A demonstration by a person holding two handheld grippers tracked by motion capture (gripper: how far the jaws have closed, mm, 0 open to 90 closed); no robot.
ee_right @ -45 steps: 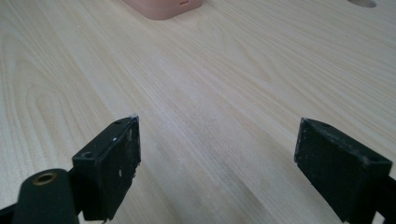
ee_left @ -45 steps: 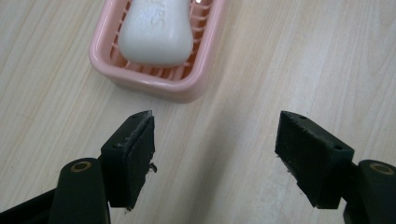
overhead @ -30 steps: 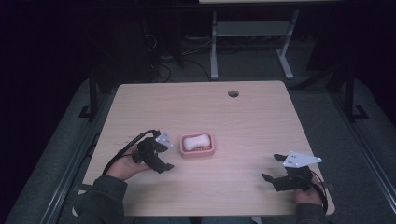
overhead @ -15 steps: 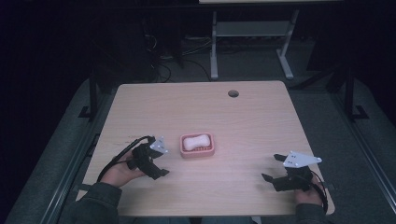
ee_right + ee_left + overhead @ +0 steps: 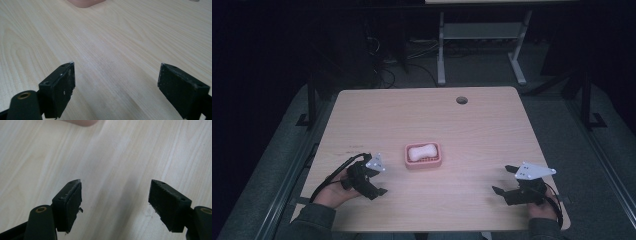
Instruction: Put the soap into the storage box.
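- Nearest me, my two forearms come in at the bottom edge of the high view, one at about 7 o'clock and one at about 5 o'clock, each hand gripping a black hand-held tool.
- My left tongs [image 5: 371, 181] sit low over the table [image 5: 472, 125] at roughly 8 o'clock from the table's middle. Their jaws stand wide apart with nothing between them, and the left gripper view shows bare pale wood grain in the gap.
- My right tongs [image 5: 504, 179] rest at roughly 4 o'clock, well apart from the left pair. They too are spread wide and hold nothing; the right gripper view shows only wood between the two black pads. I judge I keep this pair parked out at the side so it leaves the middle free.
- A grey three-cornered plate rides on top of each tool, and a dark cable trails from each back toward my sleeves.
- Farther in, near the table's centre, lies a pink soap dish [image 5: 423, 155] with a white bar of soap [image 5: 421, 152] lying flat inside it. The dish is just beside my left tongs, at about 2 o'clock from them, not touching. I judge the left pair is opened wide so it can span the dish or the soap.
- Farther still, at 12 o'clock near the far edge, a small round cable hole [image 5: 461, 100] is cut into the table.
- Beyond the table, a dark floor with loose cables and the pale metal legs of another stand.
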